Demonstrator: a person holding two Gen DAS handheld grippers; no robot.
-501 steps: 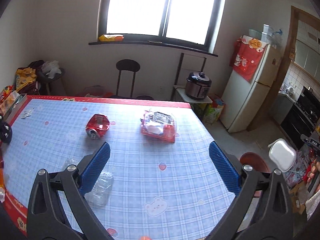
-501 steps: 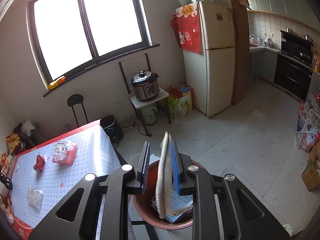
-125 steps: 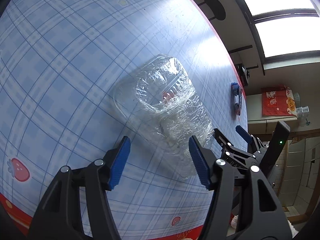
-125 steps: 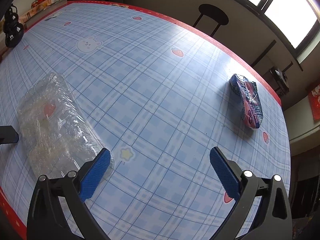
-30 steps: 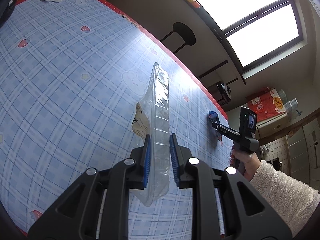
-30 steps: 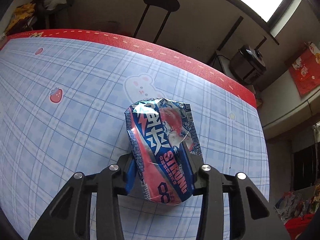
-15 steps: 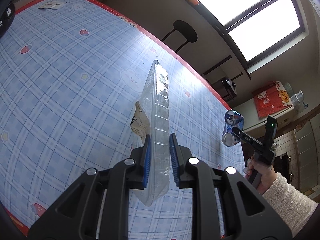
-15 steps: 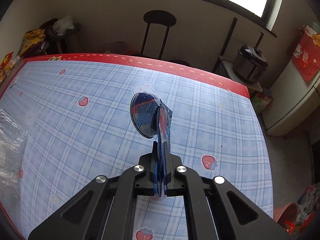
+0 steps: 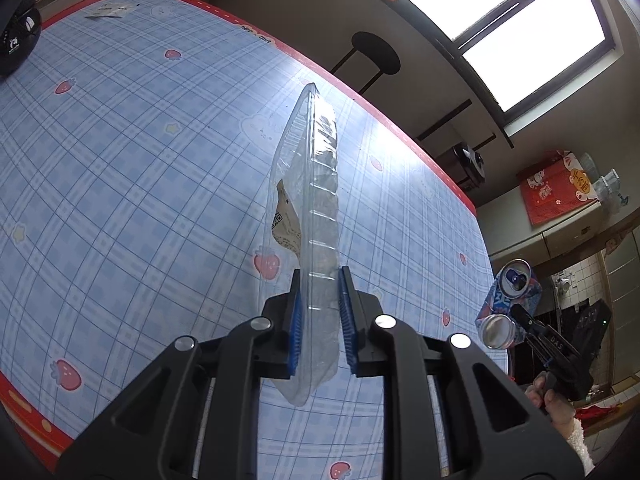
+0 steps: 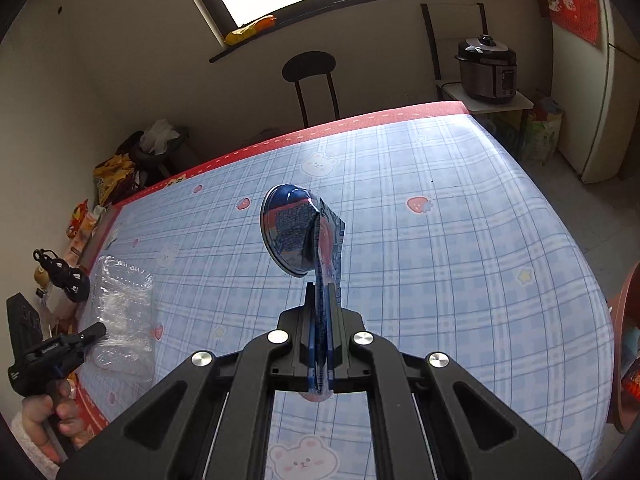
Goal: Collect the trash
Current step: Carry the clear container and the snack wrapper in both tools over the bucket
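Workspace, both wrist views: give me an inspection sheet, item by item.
Surface: table with blue plaid cloth, red border, strawberry and bear prints.
Job's things: clear plastic container and crushed blue can, both lifted off the table.
Clutter: black gourd ornament, paper slip, snack bags at the far edge.
Grippers: left gripper shut on the container; right gripper shut on the can.
Cables: nothing seen.
Surroundings: window, black chair, pressure cooker, fridge, red bin.
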